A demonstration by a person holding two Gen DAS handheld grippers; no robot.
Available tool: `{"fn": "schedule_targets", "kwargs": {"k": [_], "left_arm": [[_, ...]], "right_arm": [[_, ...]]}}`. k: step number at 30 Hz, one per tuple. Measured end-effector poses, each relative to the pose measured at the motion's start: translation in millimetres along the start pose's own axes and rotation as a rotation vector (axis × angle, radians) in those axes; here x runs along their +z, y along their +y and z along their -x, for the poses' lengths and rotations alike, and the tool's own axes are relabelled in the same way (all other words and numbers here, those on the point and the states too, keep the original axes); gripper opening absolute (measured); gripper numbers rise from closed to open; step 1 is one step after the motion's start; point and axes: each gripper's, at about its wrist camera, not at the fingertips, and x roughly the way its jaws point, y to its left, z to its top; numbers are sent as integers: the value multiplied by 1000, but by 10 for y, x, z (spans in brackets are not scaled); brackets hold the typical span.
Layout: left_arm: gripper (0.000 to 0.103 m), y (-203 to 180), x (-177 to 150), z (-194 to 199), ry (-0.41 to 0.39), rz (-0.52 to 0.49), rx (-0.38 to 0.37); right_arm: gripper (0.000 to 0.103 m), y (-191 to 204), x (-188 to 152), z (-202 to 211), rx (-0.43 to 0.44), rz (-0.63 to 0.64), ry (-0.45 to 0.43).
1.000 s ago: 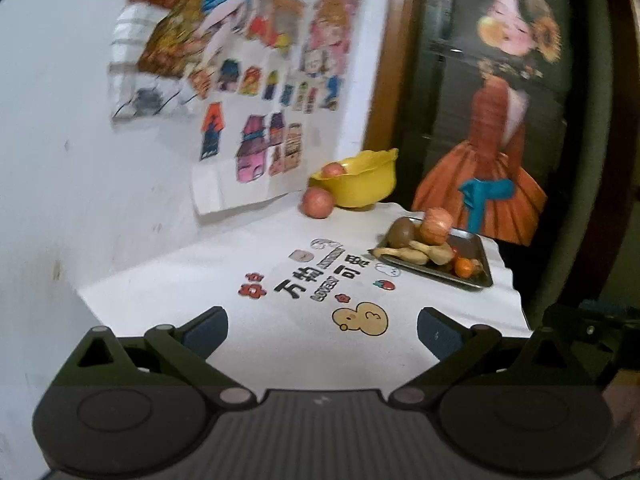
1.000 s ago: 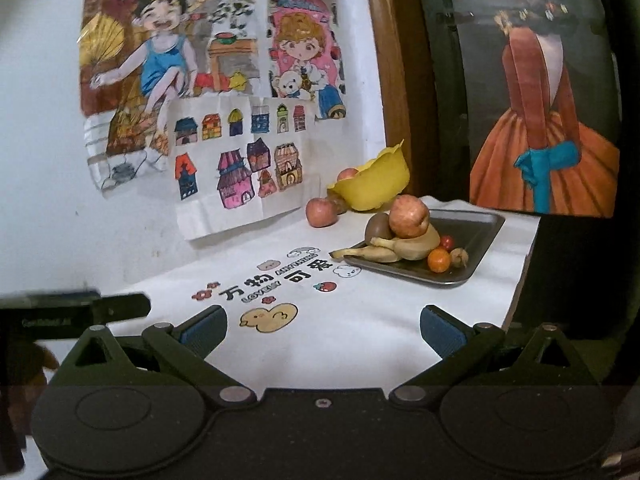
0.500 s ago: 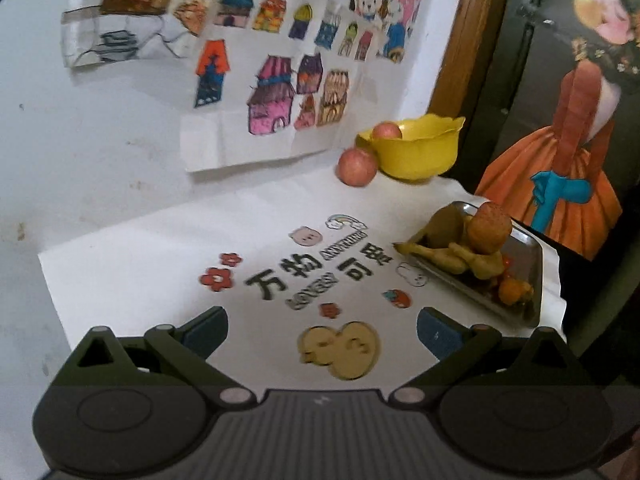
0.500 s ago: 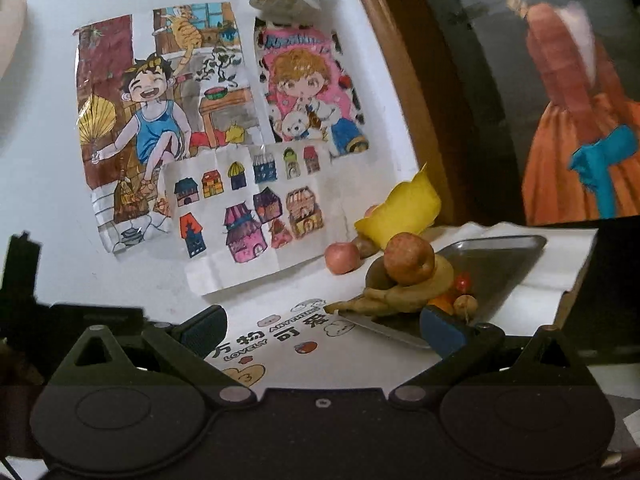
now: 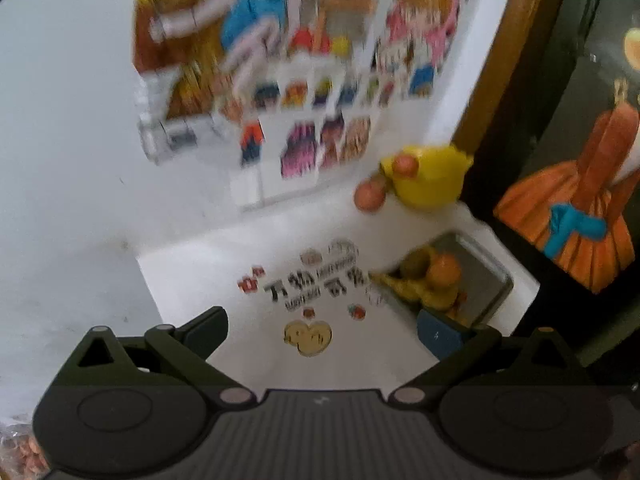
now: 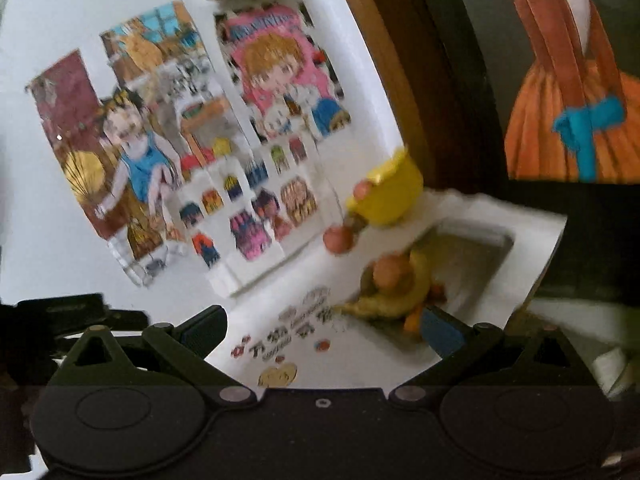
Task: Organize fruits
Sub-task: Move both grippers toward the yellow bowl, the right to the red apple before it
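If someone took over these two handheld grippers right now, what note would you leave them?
Left gripper: open, holding nothing, above the white printed tablecloth.
Right gripper: open, holding nothing.
Fruit is piled at one end of the metal tray. One apple lies on the cloth beside the yellow plastic bowl; another sits in the bowl.
Nothing grasped yet; sorting is all left. Both views are blurred.

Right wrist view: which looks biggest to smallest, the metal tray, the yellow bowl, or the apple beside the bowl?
1. metal tray
2. yellow bowl
3. apple
The tray sits nearer the camera, which may exaggerate its lead over the bowl.
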Motion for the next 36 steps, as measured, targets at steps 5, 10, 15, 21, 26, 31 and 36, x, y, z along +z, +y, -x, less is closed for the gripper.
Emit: {"fn": "schedule_targets", "kwargs": {"k": [5,10,15,21,26,31,36], "left_arm": [[103,-96,160,244,-20,17,80],[103,-89,335,253,-23,0,157],[103,-115,592,-128,4,-50,149],[103,-226,1013,-1050,54,-166,58],[103,-336,1396,-1860,39,-326,-23],[103,-430,1560,-2590,35,-444,-79],[103,-490,1625,-3014,33,-516,-143]], "right_arm": [[102,5,463,39,-66,5,2],[102,-37,694,-137,-72,-80,38],[102,-57,705,-411,-104,-106,58],[102,-75,588,-1033,-194,-109,116],[102,99,465,-1880,-216,-87,146],[102,308,337,-2849,-239,16,140],[101,315,214,-3679,-250,74,163]]}}
